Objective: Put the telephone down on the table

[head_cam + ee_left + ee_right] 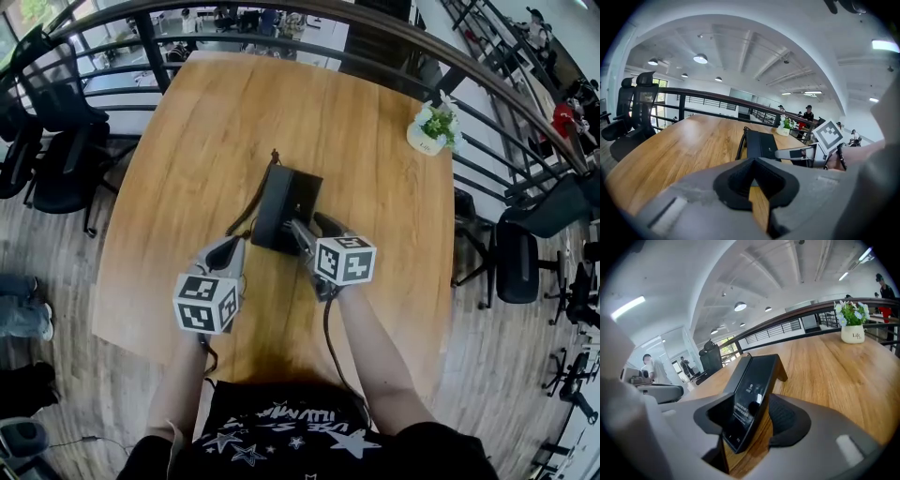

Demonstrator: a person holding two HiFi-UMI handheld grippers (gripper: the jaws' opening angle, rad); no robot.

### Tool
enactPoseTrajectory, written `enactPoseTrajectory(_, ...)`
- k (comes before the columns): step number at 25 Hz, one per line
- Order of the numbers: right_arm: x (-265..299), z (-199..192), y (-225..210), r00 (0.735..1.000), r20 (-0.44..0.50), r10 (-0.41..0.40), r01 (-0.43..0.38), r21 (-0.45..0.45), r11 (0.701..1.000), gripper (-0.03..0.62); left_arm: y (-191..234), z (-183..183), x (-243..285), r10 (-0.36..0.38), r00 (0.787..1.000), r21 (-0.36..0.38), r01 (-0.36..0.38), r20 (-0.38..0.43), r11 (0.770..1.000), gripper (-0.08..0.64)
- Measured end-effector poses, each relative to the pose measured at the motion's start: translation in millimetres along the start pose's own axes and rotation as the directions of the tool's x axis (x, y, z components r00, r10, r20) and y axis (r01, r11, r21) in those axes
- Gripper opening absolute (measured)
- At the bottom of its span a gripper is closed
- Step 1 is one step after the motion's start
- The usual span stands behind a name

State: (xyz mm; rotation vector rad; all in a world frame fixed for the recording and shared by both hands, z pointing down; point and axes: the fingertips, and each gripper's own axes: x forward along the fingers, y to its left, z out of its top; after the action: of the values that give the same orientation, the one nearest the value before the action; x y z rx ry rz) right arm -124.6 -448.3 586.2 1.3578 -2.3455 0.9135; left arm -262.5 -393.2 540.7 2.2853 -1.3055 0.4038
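Left hand-held gripper (754,183) shut, empty; right hand-held gripper (749,419) closing round ungripped telephone (753,385). We risk dragging it across tabletop (375,178).

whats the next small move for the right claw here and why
Probably lower the right claw a little until the telephone sits fully on the table. Its jaws are closing with the telephone's near edge between them, and that edge looks tilted up off the wood, while the far end seems already down.
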Motion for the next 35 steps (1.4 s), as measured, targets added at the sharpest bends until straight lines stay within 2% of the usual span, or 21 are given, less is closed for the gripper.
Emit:
enactPoseTrajectory(5, -26.5, 8.0, 13.3, 0.999, 0.037, 0.000, 0.003, -0.077, 0.997, 0.210, -13.6, -0.9, -22.1, 0.019, 1.000, 0.004, -0.019, 0.014, 1.000, 0.002)
enactPoseTrajectory(8, -38.5, 11.5, 20.5, 0.997, 0.072, 0.011, -0.002, -0.118, 0.993, 0.160, -20.8, -2.6, -32.2, 0.036, 0.999, 0.001, -0.036, 0.027, 0.999, 0.002)
enactPoseTrajectory(13, -64.7, 10.9, 43.5, 0.993, 0.087, 0.084, -0.076, -0.096, 0.992, 0.160, -38.2, -11.0, -51.7, 0.065, 0.997, -0.004, -0.065, 0.029, 0.998, 0.002)
enactPoseTrajectory(26, -136.6, -13.4, 65.4, 0.978, 0.052, 0.201, -0.186, -0.220, 0.958, 0.141, -114.0, -37.1, -101.3, 0.159, 0.985, -0.038, -0.157, 0.059, 0.987, 0.002)
enactPoseTrajectory(35, -176.8, -27.0, 77.8, 0.969, 0.073, 0.238, -0.214, -0.238, 0.947, 0.063, -146.5, -50.8, -130.8, 0.204, 0.975, -0.061, -0.198, 0.093, 0.978, 0.002)
